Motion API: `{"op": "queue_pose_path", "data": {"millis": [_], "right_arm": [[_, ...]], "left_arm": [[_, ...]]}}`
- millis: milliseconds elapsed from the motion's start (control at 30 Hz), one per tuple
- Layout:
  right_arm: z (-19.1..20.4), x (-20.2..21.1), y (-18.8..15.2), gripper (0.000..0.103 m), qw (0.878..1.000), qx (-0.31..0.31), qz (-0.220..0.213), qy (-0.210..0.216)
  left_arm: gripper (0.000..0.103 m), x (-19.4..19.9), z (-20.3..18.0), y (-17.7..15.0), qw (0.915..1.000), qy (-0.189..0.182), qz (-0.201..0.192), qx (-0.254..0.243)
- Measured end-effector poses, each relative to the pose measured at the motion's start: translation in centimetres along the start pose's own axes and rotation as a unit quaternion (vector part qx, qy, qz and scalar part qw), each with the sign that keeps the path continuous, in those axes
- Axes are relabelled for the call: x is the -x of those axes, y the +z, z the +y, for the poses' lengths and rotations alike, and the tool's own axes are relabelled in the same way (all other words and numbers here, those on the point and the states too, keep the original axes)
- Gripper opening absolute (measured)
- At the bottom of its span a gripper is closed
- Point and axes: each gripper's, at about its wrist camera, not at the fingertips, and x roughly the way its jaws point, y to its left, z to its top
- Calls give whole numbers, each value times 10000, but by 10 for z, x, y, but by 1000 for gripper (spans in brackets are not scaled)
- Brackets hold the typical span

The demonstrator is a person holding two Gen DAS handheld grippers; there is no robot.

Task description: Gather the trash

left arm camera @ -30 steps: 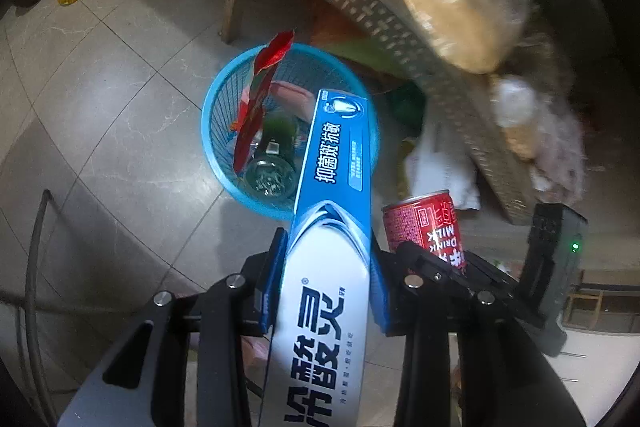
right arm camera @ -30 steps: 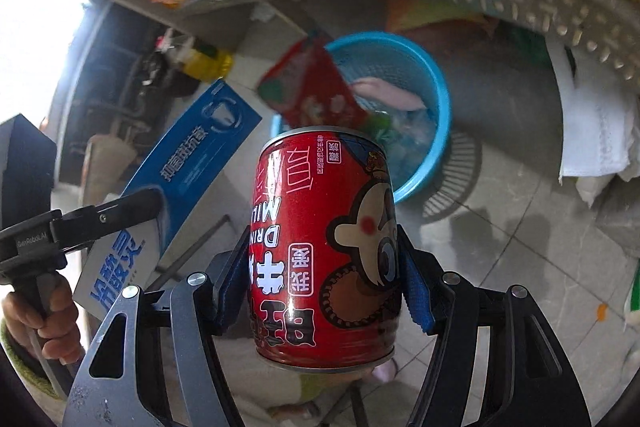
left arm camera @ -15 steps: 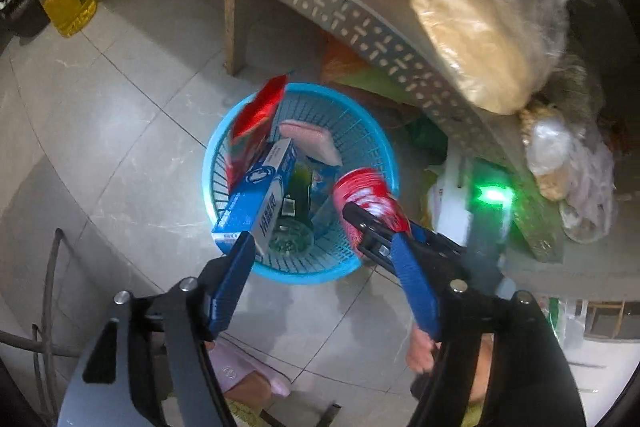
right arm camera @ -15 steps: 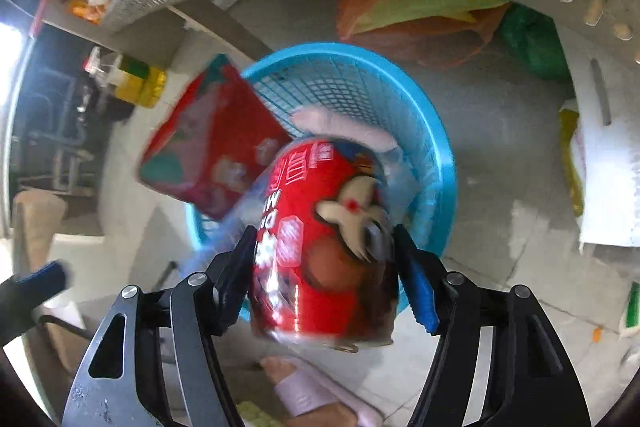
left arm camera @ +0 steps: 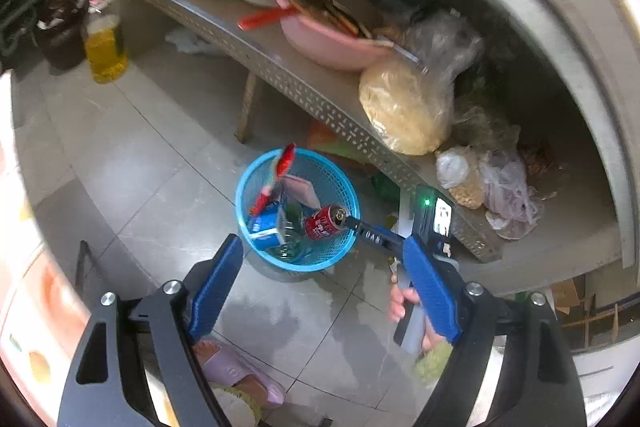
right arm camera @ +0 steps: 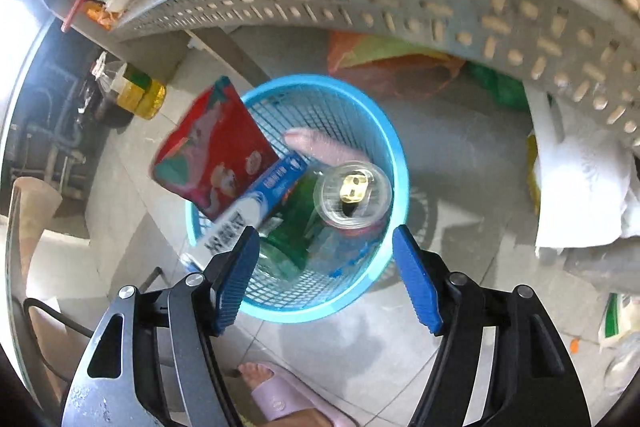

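Observation:
A blue mesh basket [left arm camera: 244,187] [right arm camera: 400,163] stands on the tiled floor under a shelf. In it lie a red milk can [left arm camera: 322,225] [right arm camera: 352,195], a blue-and-white toothpaste box [left arm camera: 264,227] [right arm camera: 256,203], a red snack bag [left arm camera: 280,167] [right arm camera: 212,155] and a green bottle [right arm camera: 288,227]. My left gripper [left arm camera: 322,243] hangs high above the basket, its jaws opening, with nothing between them. My right gripper [right arm camera: 325,231] hovers just over the basket's near rim, open and holding nothing. The can lies below it. One of its fingers [left arm camera: 372,235] reaches in from the right.
A perforated metal shelf [left arm camera: 304,95] overhangs the basket and carries a pink bowl [left arm camera: 332,43] and bagged food [left arm camera: 404,107]. An oil bottle [left arm camera: 104,47] stands at the far left. White bags [right arm camera: 580,179] lie to the right. A foot in a lilac slipper [right arm camera: 280,395] is near the basket.
The left gripper let go of the toothpaste box, which dropped into the basket, and then rose away. The right gripper moved over the basket and released the can into it.

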Motion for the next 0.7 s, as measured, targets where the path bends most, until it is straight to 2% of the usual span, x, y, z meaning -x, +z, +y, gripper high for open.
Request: {"op": "queue_pose_path", "data": {"millis": [100, 267, 467, 667, 700], "right_arm": [[12, 18, -3, 66, 9997, 125, -146, 132], [40, 69, -23, 66, 9953, 801, -406, 356], [61, 137, -63, 69, 9823, 1614, -673, 672], [82, 195, -105, 75, 9640, 2360, -921, 812], [88, 205, -112, 77, 9601, 2476, -992, 837]], "left_arm": [[81, 32, 2, -20, 9992, 154, -365, -26], [87, 91, 13, -60, 9927, 375, -1136, 180], [96, 146, 29, -106, 9724, 838, -2032, 785], [97, 184, 30, -148, 9524, 1318, -2526, 1084], [97, 192, 31, -156, 9465, 1429, -2646, 1169]]}}
